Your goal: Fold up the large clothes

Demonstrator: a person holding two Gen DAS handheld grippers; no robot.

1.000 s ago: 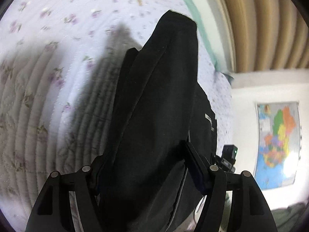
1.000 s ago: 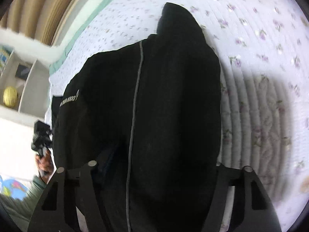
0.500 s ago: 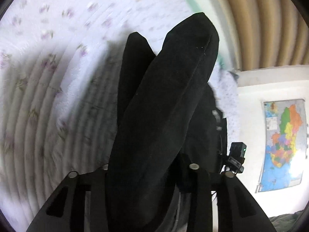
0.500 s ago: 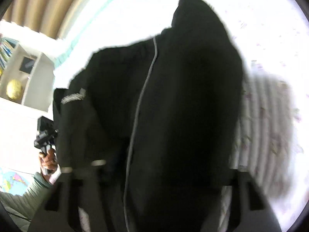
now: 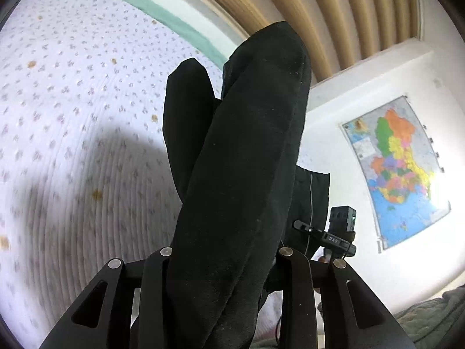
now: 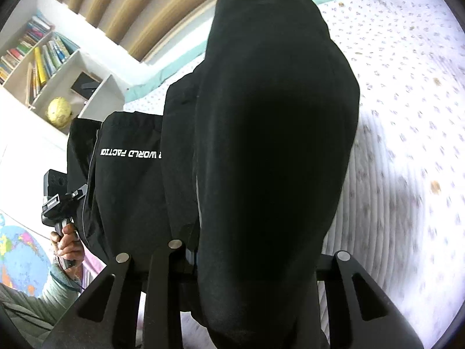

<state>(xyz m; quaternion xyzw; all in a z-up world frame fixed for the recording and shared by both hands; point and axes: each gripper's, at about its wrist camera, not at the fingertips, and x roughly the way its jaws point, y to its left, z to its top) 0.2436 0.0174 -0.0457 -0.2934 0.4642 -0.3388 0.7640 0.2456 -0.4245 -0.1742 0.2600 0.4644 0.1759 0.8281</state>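
above the quilted floral bedspread (image 5: 75, 122) the black garment (image 5: 247, 157) hangs in the air, a big dark jacket or tracksuit top by the look of it, and it fills both wrist views. the left gripper (image 5: 223, 257) has a thick roll of the black cloth bunched between its fingers, jaws just drawn in and clamped on it; the right gripper (image 6: 255, 250) does the same on its side, jaws also just closing down, a fat fold of fabric pinched tight. so this reads as the lift-and-spread step: both corners gripped, the garment raised clear of the bed before any fold goes in. next move, by my judgement, calls for pulling the two grips apart to stretch the cloth flat, then laying it down smoothly on the bedspread without letting the bunched folds twist. writing now: white capitals on the black panel in the right view, upside down, read roughly "world factio", cut off at both ends. in the left view the other handset carries a small label, perhaps "das", too small to be sure. a coloured wall map (image 5: 398, 168) hangs on the far wall, its lettering unreadable, and book spines on the shelf (image 6: 37, 55) are too blurred to read.
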